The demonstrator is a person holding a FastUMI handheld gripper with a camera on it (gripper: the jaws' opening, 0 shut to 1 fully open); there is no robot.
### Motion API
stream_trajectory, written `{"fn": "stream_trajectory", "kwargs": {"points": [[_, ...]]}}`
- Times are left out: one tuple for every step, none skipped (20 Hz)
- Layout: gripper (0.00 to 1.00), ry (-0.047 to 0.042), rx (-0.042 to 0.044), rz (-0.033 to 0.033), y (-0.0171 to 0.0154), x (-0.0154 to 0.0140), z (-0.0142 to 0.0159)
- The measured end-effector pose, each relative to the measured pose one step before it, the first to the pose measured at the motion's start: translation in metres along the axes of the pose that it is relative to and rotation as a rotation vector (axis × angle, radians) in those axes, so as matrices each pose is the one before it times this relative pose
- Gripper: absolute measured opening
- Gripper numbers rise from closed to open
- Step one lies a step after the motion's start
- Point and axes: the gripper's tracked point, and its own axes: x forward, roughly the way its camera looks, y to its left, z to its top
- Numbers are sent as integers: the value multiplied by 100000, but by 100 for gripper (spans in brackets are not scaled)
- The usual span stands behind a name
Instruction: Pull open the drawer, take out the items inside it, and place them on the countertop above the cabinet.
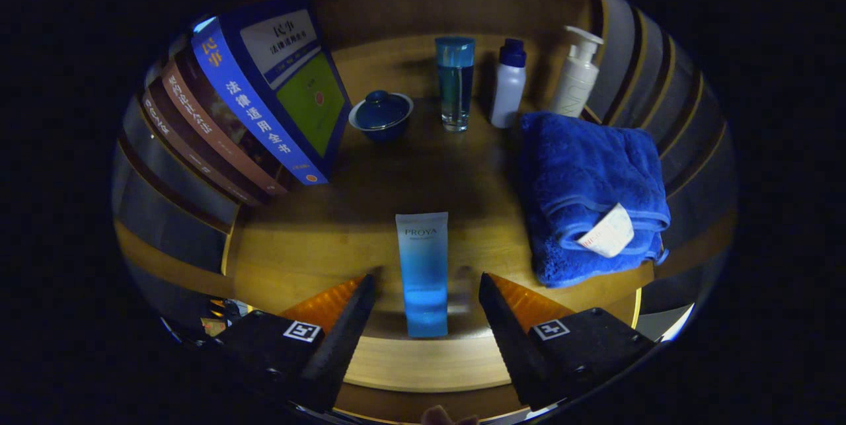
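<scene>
A blue-and-white cosmetic tube lies on the wooden countertop, cap end toward me. Its lower half sits between my two fingers, and neither finger touches it. My gripper is open, with a black fingertip to the tube's left and the other to its right. A folded blue towel with a white tag rests on the countertop to the right of the tube. The drawer is not visible to me.
Leaning books stand at the back left. Along the back are a small blue lidded bowl, a clear blue bottle, a white bottle with a blue cap and a white pump bottle. Slatted walls flank both sides.
</scene>
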Motion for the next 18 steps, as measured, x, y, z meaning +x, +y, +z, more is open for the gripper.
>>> {"fn": "stream_trajectory", "kwargs": {"points": [[100,-2540,-519,157,-132,-987,-16],[100,-2753,-704,355,43,-963,-32],[100,-3040,-174,-4,44,-1103,-115],[100,-3322,122,201,-14,-1136,-39],[100,-3465,-195,365,63,-1278,-114],[100,-3632,-364,457,124,-1349,-20],[100,-3968,-330,-95,-2,-1416,-146],[99,-4488,-1207,-933,-249,-1401,107],[99,-4446,-758,-649,-135,-1570,58],[100,-4083,-173,439,119,-1569,28],[100,-3637,-117,752,157,-1636,-401],[100,-3761,292,1073,64,-1626,84],[100,-3641,787,1204,197,-1564,75],[100,-3875,599,1757,160,-1444,118],[100,-4913,-197,2219,377,-1535,414],[99,-4573,-697,1008,-27,-1231,301],[99,-4129,-834,271,-314,-1167,129],[99,-3971,-1150,657,-63,-1077,10]]}}
